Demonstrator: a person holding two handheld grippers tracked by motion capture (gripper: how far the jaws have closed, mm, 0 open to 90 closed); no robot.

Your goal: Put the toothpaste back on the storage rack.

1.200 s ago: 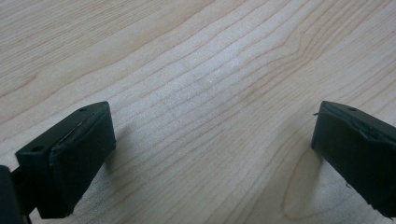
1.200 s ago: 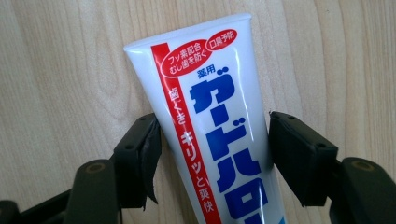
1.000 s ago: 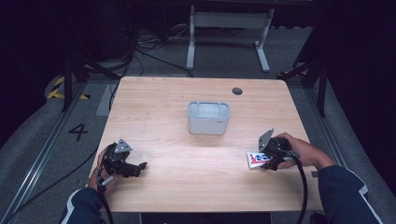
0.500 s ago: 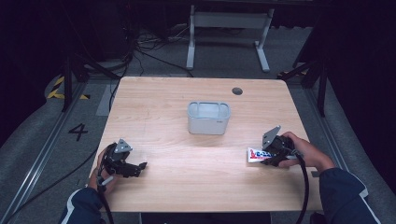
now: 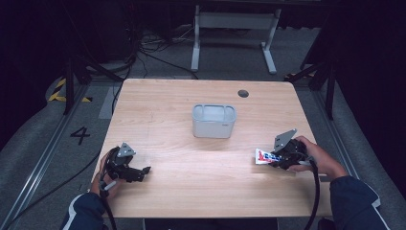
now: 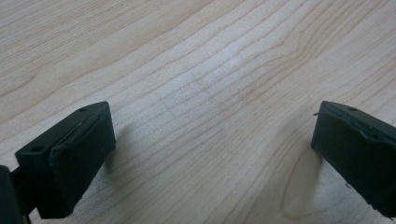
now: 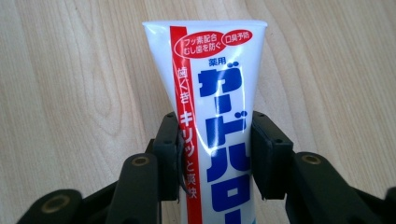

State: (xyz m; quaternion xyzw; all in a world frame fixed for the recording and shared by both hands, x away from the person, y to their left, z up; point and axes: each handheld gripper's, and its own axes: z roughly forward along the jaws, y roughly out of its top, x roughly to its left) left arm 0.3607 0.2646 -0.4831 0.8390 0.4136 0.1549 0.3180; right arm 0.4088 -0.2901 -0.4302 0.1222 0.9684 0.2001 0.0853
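With your right gripper [image 7: 215,154] clamped on the toothpaste tube [image 7: 212,93] at the table's [image 5: 191,191] right edge, keep the squeeze gentle, lift it level, then carry it to the grey bin [image 5: 214,120], leaving your left gripper [image 6: 210,154] spread wide and idle.

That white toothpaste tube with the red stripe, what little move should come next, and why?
Probably lift it a little. The right gripper is shut on the white toothpaste tube with the red stripe, which looks low over the wooden table. The grey plastic bin stands open mid-table, a likely place for it. The left gripper rests open.
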